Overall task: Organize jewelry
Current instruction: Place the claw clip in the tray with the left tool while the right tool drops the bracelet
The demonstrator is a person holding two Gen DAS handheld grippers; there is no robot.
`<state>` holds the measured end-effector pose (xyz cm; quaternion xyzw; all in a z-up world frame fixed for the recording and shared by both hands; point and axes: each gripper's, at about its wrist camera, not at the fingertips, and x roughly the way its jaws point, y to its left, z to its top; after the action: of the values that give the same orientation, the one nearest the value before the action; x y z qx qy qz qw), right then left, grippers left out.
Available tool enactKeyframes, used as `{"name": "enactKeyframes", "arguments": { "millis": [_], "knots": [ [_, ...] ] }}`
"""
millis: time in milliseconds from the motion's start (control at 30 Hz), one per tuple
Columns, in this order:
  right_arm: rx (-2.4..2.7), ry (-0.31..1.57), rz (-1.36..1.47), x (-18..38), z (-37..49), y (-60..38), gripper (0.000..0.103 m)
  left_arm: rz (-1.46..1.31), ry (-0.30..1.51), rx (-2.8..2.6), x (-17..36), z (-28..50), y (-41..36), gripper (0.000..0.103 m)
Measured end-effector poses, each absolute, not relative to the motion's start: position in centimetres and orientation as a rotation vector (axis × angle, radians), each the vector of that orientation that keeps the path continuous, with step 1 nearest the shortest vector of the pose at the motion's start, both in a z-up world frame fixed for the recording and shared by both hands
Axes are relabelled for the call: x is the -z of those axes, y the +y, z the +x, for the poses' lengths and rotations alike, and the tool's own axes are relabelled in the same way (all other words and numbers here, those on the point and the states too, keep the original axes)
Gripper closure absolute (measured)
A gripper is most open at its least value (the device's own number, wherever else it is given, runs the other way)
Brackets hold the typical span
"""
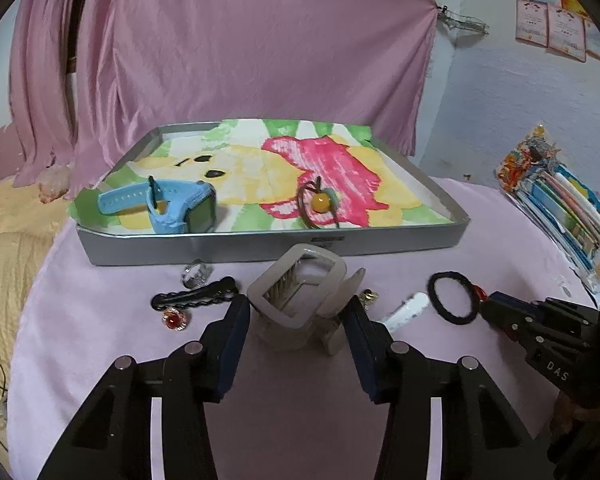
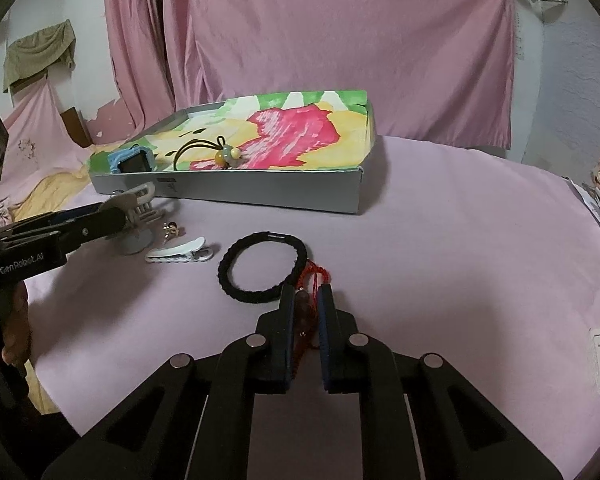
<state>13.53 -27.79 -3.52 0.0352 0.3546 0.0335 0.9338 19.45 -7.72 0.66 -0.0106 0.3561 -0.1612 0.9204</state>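
Place: home bedroom
Evidence: pink curtain [image 1: 228, 60]; pink bedsheet [image 2: 440, 240]; yellow blanket [image 1: 8, 260]; certificates [image 1: 552, 28] on plastered wall

Our left gripper [image 1: 296, 316] sits low over the near part of the table, its jaws set wide and pressed against something held between them. Our right gripper [image 2: 306, 308] reaches forward on the right, jaws drawn narrow. A hand [image 2: 14, 336] grips the left handle.

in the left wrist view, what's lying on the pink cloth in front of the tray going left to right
black hair clip → beige claw clip → white hair clip → black hair tie
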Motion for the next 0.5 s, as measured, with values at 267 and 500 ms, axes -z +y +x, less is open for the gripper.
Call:
{"name": "enactKeyframes", "arguments": {
  "millis": [267,500],
  "knots": [
    [-0.063,0.691,0.096,3.1,12.5,-28.3,0.094,-0.011,0.729,0.355,-0.9,18.5,-8.0,0.058],
    [-0.065,0.652,0.107,2.2,11.9,-28.7,0.094,-0.044,0.702,0.398,-1.1,17.3,-8.5,0.058]
  ]
}}
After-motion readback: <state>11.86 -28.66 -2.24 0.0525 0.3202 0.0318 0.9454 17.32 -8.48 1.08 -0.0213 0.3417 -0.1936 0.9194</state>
